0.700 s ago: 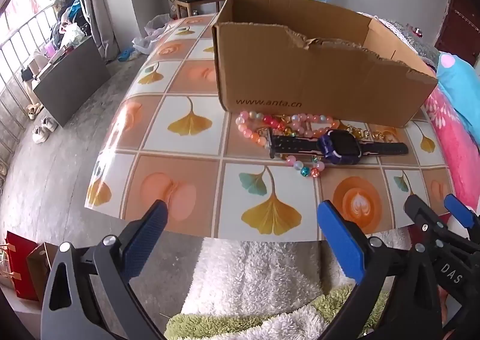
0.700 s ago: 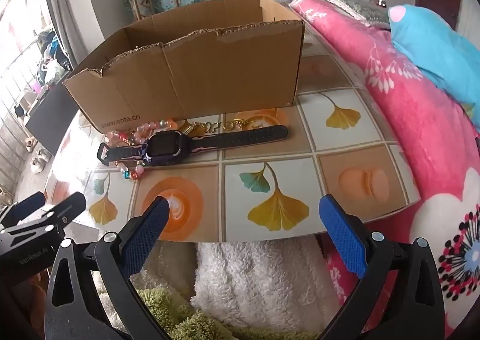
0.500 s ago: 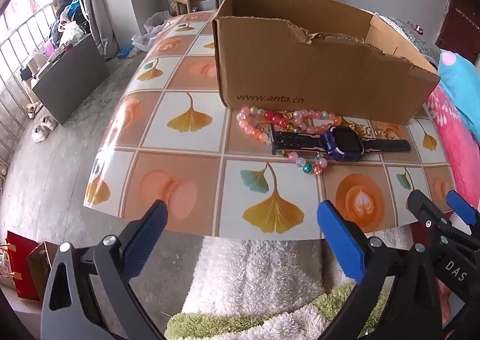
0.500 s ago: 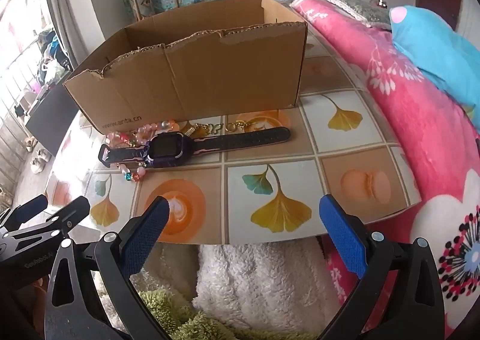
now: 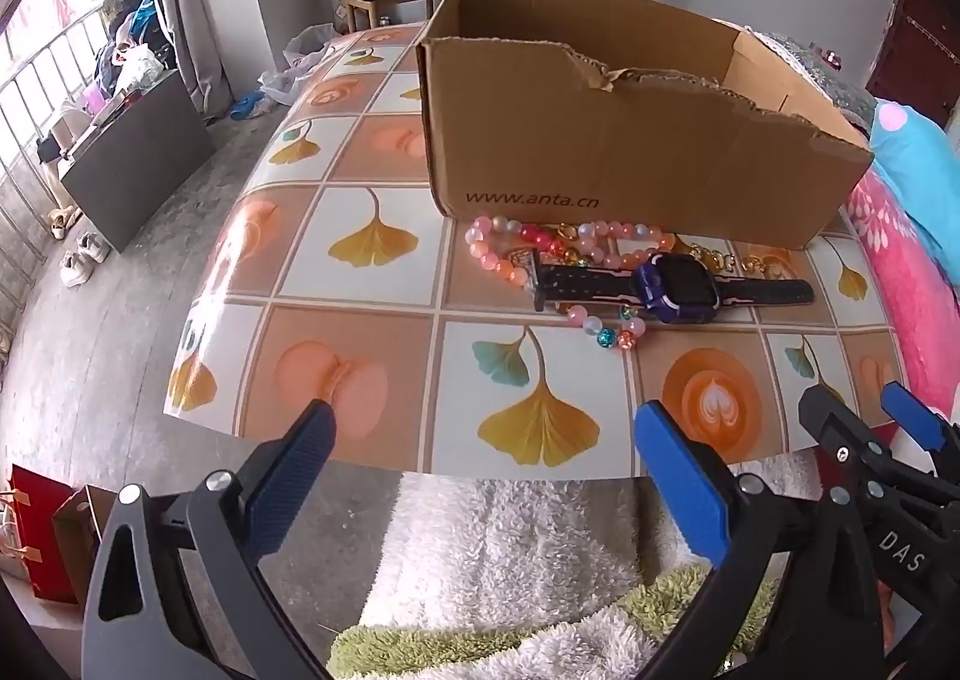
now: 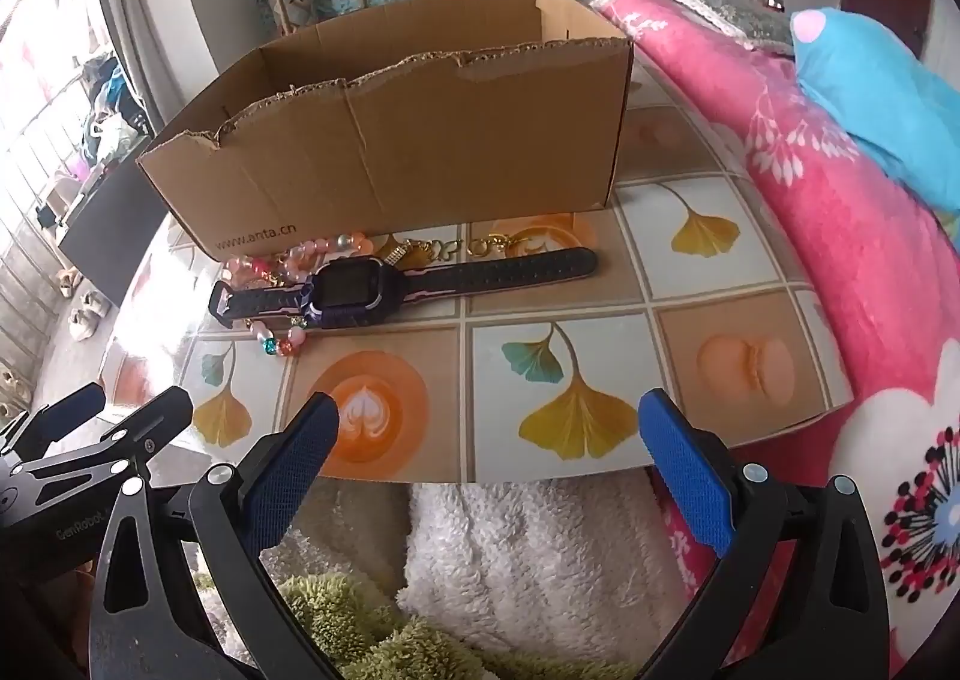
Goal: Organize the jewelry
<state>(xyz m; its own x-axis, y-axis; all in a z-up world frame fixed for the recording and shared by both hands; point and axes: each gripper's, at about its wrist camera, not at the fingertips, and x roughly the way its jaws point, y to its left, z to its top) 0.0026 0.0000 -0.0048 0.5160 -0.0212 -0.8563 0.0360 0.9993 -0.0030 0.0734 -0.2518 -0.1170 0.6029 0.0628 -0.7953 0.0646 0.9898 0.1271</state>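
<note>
Smartwatch [image 6: 351,290]: lies flat on the desk [image 6: 690,320], just in front of the cardboard box [image 6: 420,158], w/ straps fully extended. Long axis runs parallel to the box's front wall, i.e. side to side across both wrist views. Buckle end is toward the left gripper's side; free strap tip toward the right gripper's side.

Beaded bracelet [image 5: 510,254]: partly under the buckle-side strap, touching it; a few beads show on the near side of the strap. Gold chain [image 6: 456,247]: betw. the watch and the box wall, close beside the strap; contact cannot be confirmed.

Box: open top, torn front rim, interior not visible from either view. Judged as the destination for all items.

Left gripper [image 5: 480,476]: jaws wide open, nothing betw. them, at the near desk edge, well short of the items. Watch case lies ahead and off to its right.

Right gripper [image 6: 486,464]: jaws wide open, empty, also at the near edge. Watch case lies ahead and off to its left; free strap sits almost straight ahead.

Judgement: both approx. equally far. Right gripper has the clearer line to the free strap, away from the beads. Jaw gap runs along the strap axis, so a wrist roll is likely req'd to pinch across the strap. Risk: lifting the watch may drag the bracelet.
</note>
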